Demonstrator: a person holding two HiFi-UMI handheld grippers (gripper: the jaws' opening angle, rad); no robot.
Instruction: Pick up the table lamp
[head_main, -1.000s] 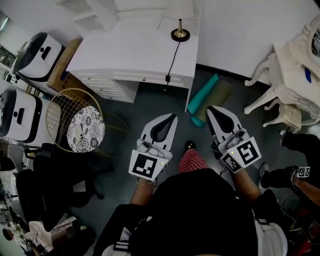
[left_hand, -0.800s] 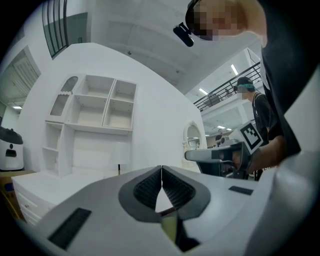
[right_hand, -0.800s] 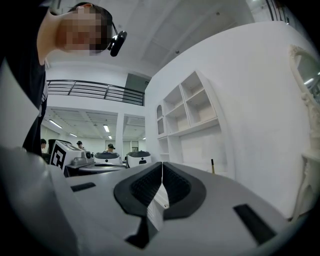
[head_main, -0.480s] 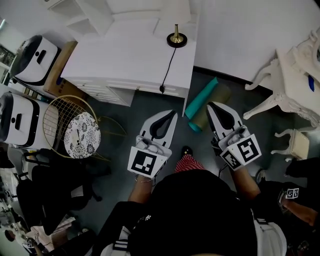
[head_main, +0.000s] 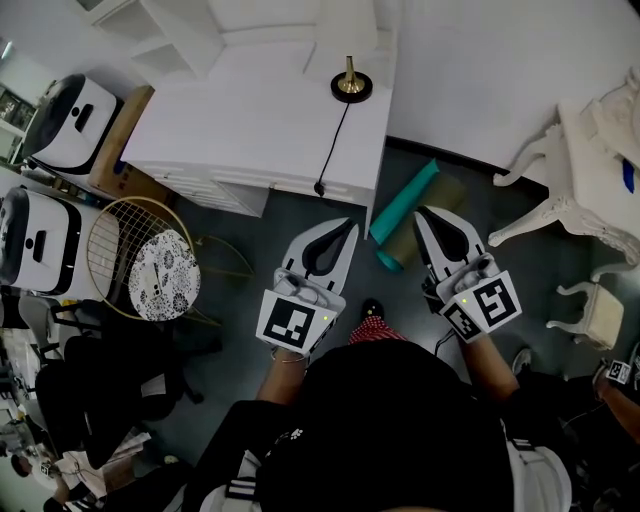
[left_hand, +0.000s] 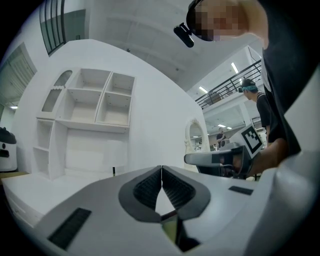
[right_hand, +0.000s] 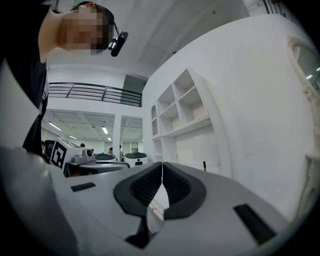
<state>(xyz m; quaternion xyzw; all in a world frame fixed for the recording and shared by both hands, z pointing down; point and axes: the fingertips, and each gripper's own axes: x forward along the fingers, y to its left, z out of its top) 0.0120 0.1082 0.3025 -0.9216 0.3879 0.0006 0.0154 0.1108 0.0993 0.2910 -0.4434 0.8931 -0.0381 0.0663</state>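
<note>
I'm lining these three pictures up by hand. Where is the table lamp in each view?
Head view: table lamp, top centre, at the white desk's far right corner.
Left gripper view: only its thin dark stem, small, left of the closed fingers.
Right gripper view: the same thin stem, right of the closed fingers.
Shared landmark: the white shelf unit.

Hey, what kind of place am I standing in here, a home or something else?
Probably a lab or studio hall staged as a room, not a home: the white desk with the table lamp stands beside boxy white machines, and a mezzanine railing runs high up in the open hall.
</note>
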